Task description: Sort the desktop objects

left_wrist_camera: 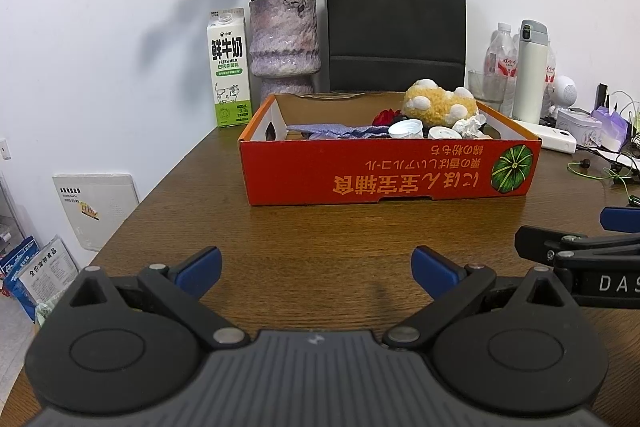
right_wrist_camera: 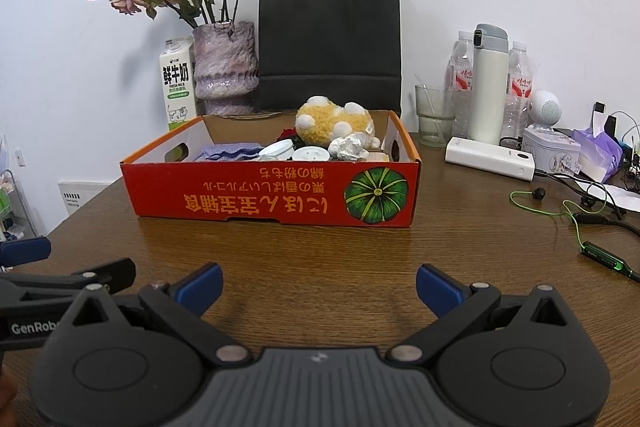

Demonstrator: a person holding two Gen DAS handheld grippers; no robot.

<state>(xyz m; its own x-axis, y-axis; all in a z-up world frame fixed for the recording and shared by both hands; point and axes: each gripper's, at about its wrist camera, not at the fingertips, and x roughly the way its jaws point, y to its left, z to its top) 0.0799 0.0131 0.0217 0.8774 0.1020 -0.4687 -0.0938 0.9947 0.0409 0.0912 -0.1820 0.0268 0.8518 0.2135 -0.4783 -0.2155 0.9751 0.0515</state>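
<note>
Left wrist view: our left tool (left_wrist_camera: 316, 269) hovers low over the bare wooden table (left_wrist_camera: 320, 227), its blue pads spread wide with nothing between them. Ahead, well apart from the pads, sits the red box (left_wrist_camera: 390, 173), its long side square to us and its long axis running left to right. Inside we see a yellow plush (left_wrist_camera: 438, 105) piled high at the right, a blue cloth (left_wrist_camera: 336, 131) lying flat at the left, two white cups (left_wrist_camera: 406, 128) near the front wall, and crumpled paper (left_wrist_camera: 468, 126) beside them. At the frame's right edge we see part of the right tool (left_wrist_camera: 580, 251), too little to judge it from here.

Right wrist view: our right tool (right_wrist_camera: 318, 285) also stands wide open and empty, above the table and short of the box. From here the box angles slightly, its printed pumpkin (right_wrist_camera: 376, 194) end nearer us.

We judge the plush light and soft, best pinched at a top bulge. The cloth is limp and should be taken by a raised fold. The cups look rigid, smooth and possibly breakable; a grip across the rim seems safest. The paper would crush freely under any hold. The cardboard box, loaded, would likely need both tools at its short ends.
</note>
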